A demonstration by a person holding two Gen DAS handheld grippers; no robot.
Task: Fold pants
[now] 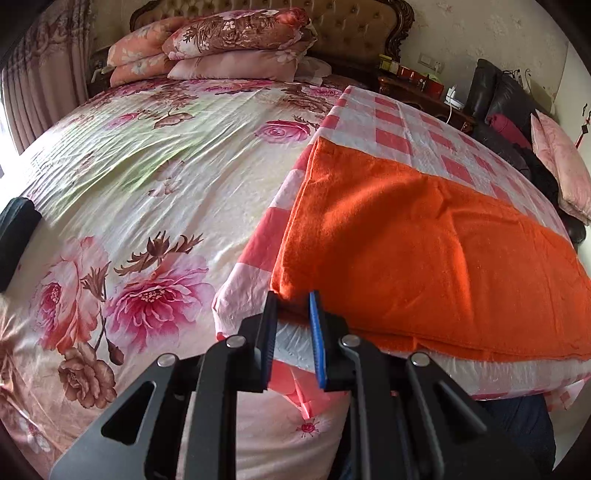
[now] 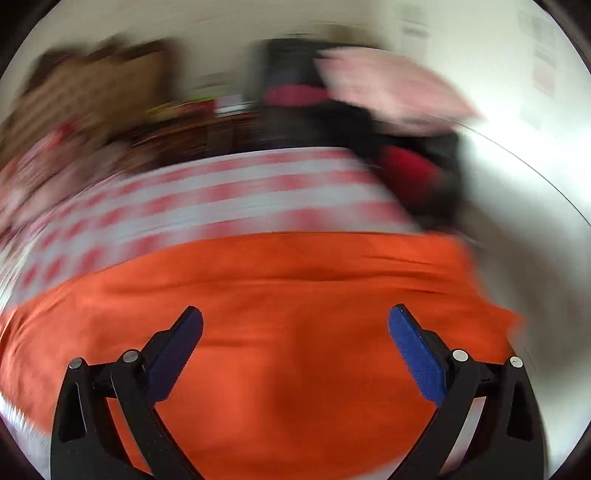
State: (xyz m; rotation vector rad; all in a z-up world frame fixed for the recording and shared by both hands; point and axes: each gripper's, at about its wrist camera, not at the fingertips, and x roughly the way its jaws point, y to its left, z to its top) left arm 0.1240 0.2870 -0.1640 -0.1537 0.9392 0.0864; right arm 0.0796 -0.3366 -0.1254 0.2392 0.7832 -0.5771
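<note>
The orange pants (image 1: 424,251) are seen lying on a pink-and-white checked cloth (image 1: 417,125) spread over the right part of a bed, with the near edge of the garment close to the cloth's front border. In the left wrist view the garment appears as a compact, roughly rectangular slab with at least two layers visible at its near edge, so at least one fold is judged to be complete; whether a further fold remains cannot be determined from these views. The left gripper (image 1: 293,295) is seen with its tips narrowed around the near left corner of the pants, and the corner is judged to be pinched, although the contact itself is partly hidden behind the fingers. The right gripper (image 2: 295,314) is shown with its fingers spread wide above the orange fabric (image 2: 295,295), and nothing is held between them; that view is heavily motion-blurred, so fine detail is not available. What is left is judged to be at most a final fold or a squaring of the edges. The bed is covered by a glossy floral bedspread (image 1: 147,177). Folded floral quilts and pillows (image 1: 229,44) are stacked against a tufted headboard (image 1: 351,26). A dark wooden nightstand (image 1: 421,92) with small items stands beyond the bed, and a black chair (image 1: 502,99) piled with clothing and a pink cushion stands beside it.
</note>
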